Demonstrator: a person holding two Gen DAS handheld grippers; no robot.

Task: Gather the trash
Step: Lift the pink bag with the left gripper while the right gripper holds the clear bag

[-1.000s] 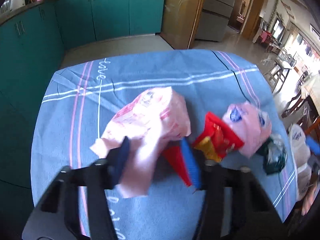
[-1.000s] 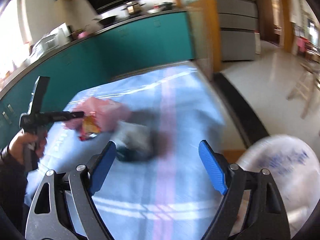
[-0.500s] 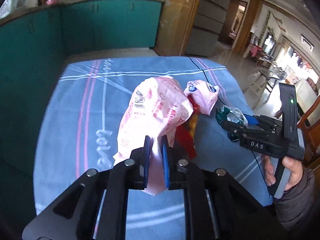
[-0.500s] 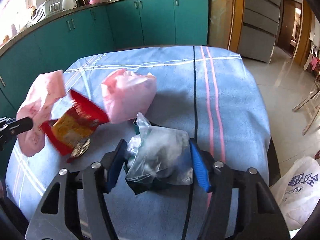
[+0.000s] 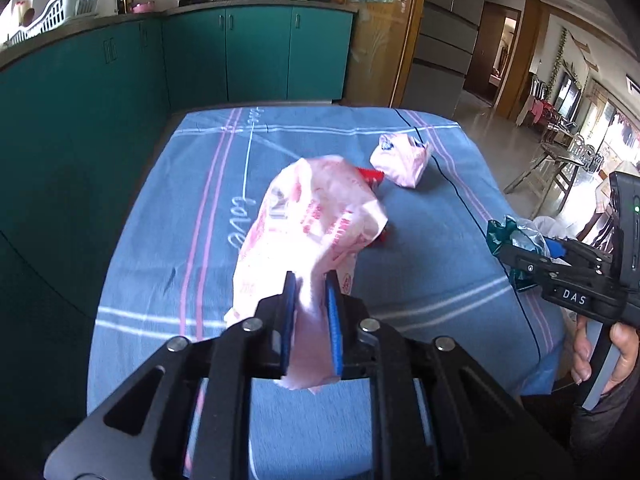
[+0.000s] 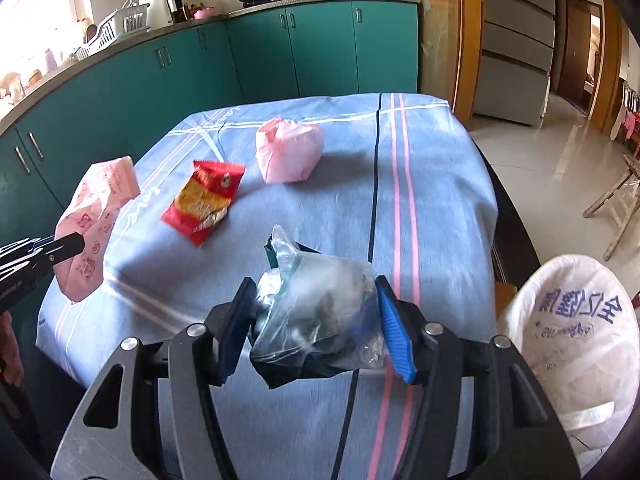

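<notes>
My left gripper (image 5: 311,300) is shut on a crumpled pink printed wrapper (image 5: 316,220) and holds it above the blue tablecloth (image 5: 168,240); the wrapper also shows in the right wrist view (image 6: 96,216). My right gripper (image 6: 316,320) is shut on a clear plastic bag with dark green scraps (image 6: 320,312), lifted near the table's right edge; it also shows in the left wrist view (image 5: 516,240). A red snack packet (image 6: 204,200) and a pink bag (image 6: 290,154) lie on the cloth. A white trash bag (image 6: 576,336) stands open at the right of the table.
Teal kitchen cabinets (image 6: 280,52) run behind and left of the table. A wooden chair (image 6: 616,204) stands on the tiled floor to the right. The left gripper's body (image 6: 36,264) reaches in from the left in the right wrist view.
Both grippers have closed on their trash and lifted it: the left raised the pink wrapper off the red packet, the right picked up the clear bag and drew back toward the white bag.
</notes>
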